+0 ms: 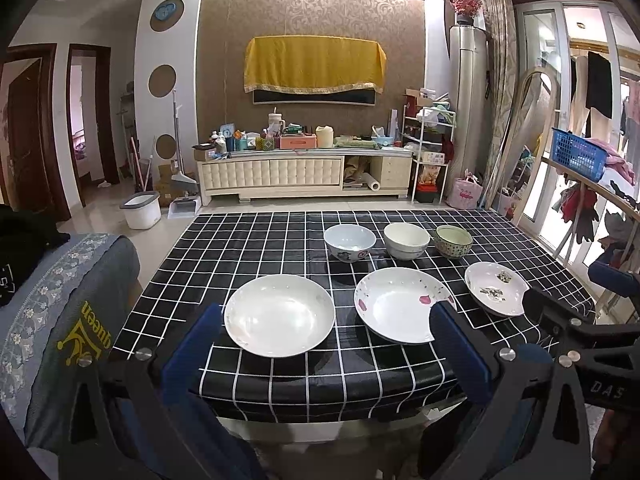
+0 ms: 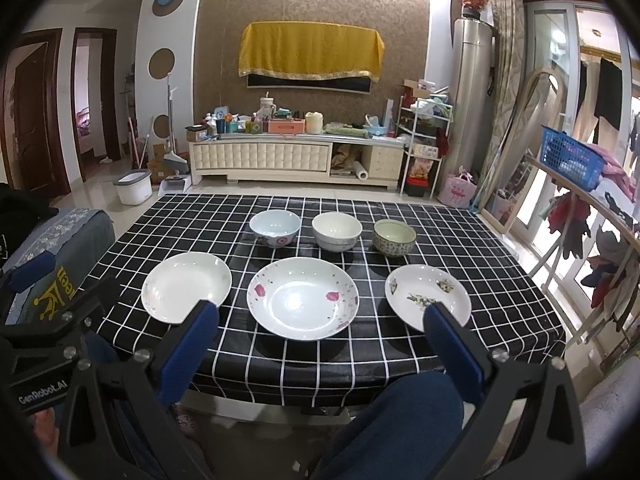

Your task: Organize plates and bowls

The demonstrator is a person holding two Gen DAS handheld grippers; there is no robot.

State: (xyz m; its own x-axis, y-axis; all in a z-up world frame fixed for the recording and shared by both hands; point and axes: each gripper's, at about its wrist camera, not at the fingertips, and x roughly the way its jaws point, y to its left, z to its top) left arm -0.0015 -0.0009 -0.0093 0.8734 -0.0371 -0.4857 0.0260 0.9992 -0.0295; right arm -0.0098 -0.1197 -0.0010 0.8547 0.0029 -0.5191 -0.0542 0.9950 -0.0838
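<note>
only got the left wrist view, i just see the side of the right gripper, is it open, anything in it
Observer: The right gripper is open, with nothing between its fingers.
Operator: ok, the middle plate's near right rim is hidden for me, anything touching it there
Observer: No. In the right wrist view the middle plate shows its whole rim, apart from the left plate and the right plate.
</note>
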